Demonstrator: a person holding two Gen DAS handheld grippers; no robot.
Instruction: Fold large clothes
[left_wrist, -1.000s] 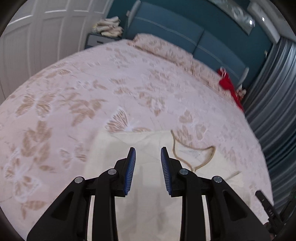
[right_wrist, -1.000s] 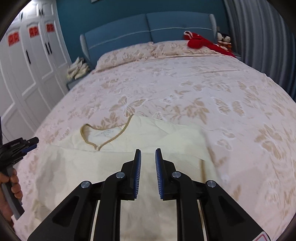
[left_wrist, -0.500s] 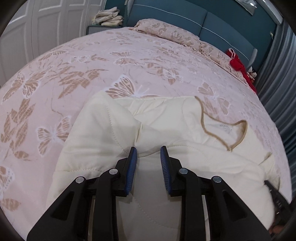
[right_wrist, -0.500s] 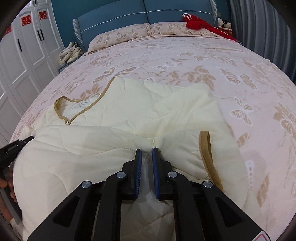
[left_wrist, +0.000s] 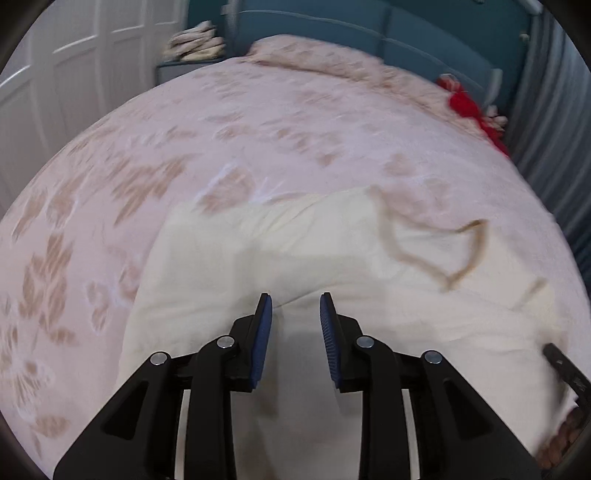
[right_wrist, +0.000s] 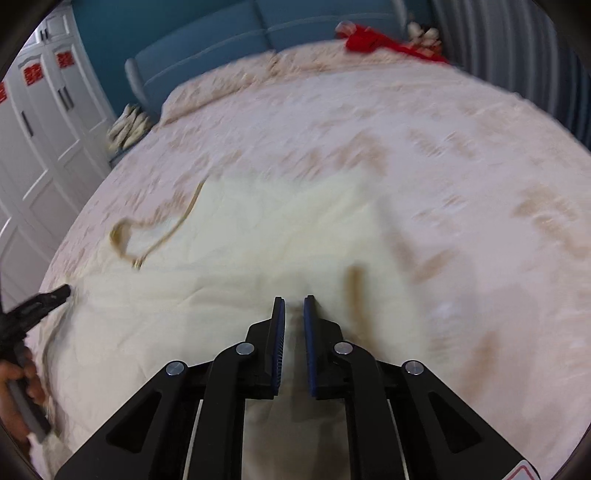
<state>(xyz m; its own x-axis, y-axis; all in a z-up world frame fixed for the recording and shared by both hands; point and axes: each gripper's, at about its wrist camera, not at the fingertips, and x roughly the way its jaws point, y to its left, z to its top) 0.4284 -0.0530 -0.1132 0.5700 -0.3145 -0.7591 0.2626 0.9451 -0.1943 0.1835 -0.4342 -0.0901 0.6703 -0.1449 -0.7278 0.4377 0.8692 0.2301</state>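
Motion-blurred bed (left_wrist: 258, 122); cream garment (left_wrist: 332, 251) under both grippers, jaws apart, grasp unclear.

Both views motion-blurred; bedspread (left_wrist: 258, 140) pattern smeared. Garment's (left_wrist: 332, 258) near hem hidden under my grippers. Red thing (right_wrist: 373, 42) by pillows: can't identify.

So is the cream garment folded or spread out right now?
Folded once: in the right wrist view the cream garment has its near part doubled over the half with the brown-trimmed neckline, lying on the bed.
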